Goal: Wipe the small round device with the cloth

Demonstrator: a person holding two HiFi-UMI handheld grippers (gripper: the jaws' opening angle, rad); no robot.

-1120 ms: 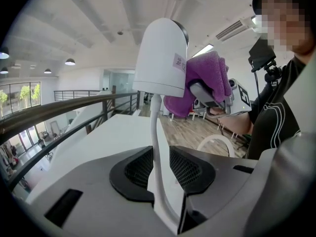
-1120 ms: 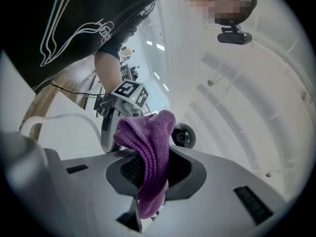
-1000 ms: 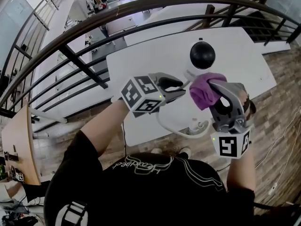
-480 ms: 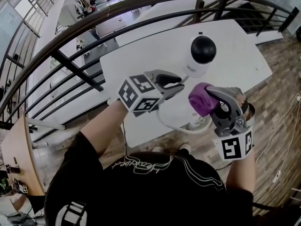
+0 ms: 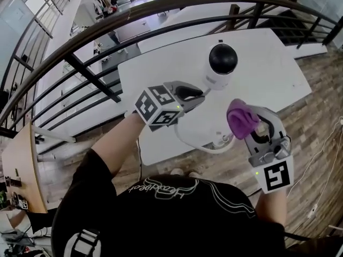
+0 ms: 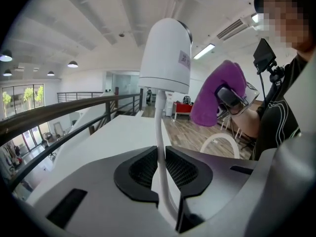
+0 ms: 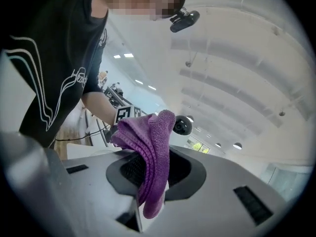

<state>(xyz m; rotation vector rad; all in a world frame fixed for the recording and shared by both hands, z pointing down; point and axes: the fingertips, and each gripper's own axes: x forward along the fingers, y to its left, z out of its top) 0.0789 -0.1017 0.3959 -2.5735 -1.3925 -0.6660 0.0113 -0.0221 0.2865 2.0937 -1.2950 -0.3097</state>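
Note:
The small round device (image 5: pixel 223 62), a white body with a black dome, stands up on its stiff white cable (image 5: pixel 188 141) above the white table (image 5: pixel 268 63). My left gripper (image 5: pixel 201 94) has just been closing and is shut on that cable just below the device; in the left gripper view the cable (image 6: pixel 159 132) runs up between the pads to the device (image 6: pixel 165 53). My right gripper (image 5: pixel 244 123) is shut on a bunched purple cloth (image 5: pixel 240 118), held apart from the device, lower and to its right. The right gripper view shows the cloth (image 7: pixel 150 147) draped between the jaws and the device (image 7: pixel 182 126) beyond.
A dark curved railing (image 5: pixel 107 31) runs behind the table, with a lower floor beyond it. Wooden flooring (image 5: pixel 316 127) lies to the right. The cable loops down near the table's front edge by my body.
The right gripper has drawn the cloth away from just under the device, down and right toward me, and rolled. The left gripper's jaws have narrowed on the cable, staying in place.

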